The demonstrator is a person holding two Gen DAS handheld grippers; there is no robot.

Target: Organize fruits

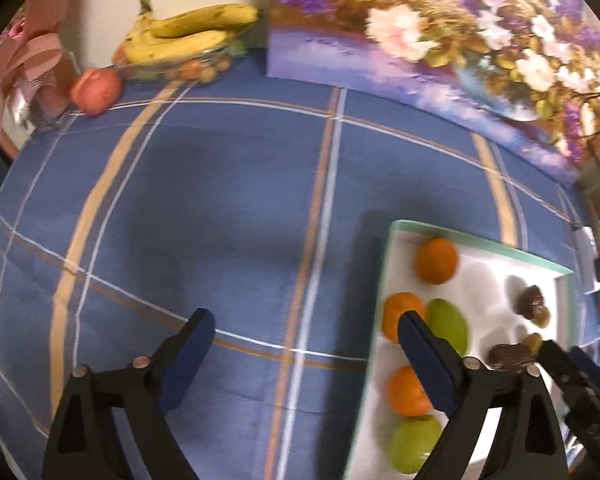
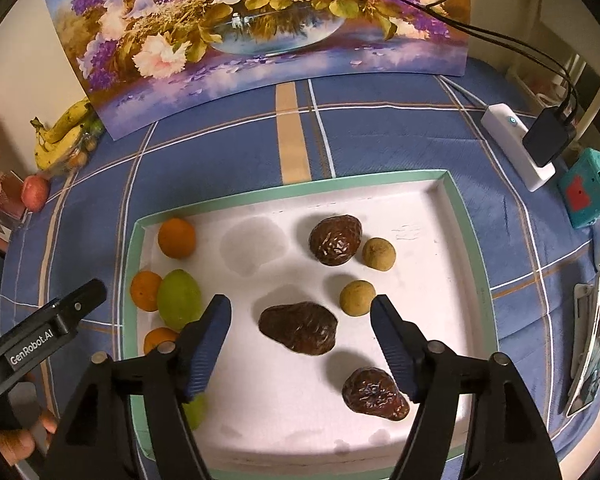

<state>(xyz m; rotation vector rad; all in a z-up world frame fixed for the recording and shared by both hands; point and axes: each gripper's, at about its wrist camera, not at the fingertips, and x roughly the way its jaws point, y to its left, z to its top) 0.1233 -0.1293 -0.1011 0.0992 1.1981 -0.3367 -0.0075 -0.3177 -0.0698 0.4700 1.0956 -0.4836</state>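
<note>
A white tray with a green rim (image 2: 300, 189) holds three oranges (image 2: 176, 238), two green fruits (image 2: 179, 299), three wrinkled brown fruits (image 2: 335, 240) and two small tan round fruits (image 2: 378, 254). My right gripper (image 2: 300, 304) hangs open over the tray. One brown fruit (image 2: 298, 328) lies between and just below its fingertips, and the pads stay clear of it. My left gripper (image 1: 306, 318) is open over the blue cloth at the tray's (image 1: 480, 240) left edge. Nothing is between its fingers, and its right finger overlaps an orange (image 1: 400, 312) and a green fruit (image 1: 450, 330).
Bananas (image 1: 188, 32) lie on a glass bowl of small fruit at the far left, with a red fruit (image 1: 96, 90) beside it. A flower painting (image 2: 260, 20) stands at the back. A white power strip (image 2: 516, 144) with a black adapter and a teal box (image 2: 588, 188) sit at the right.
</note>
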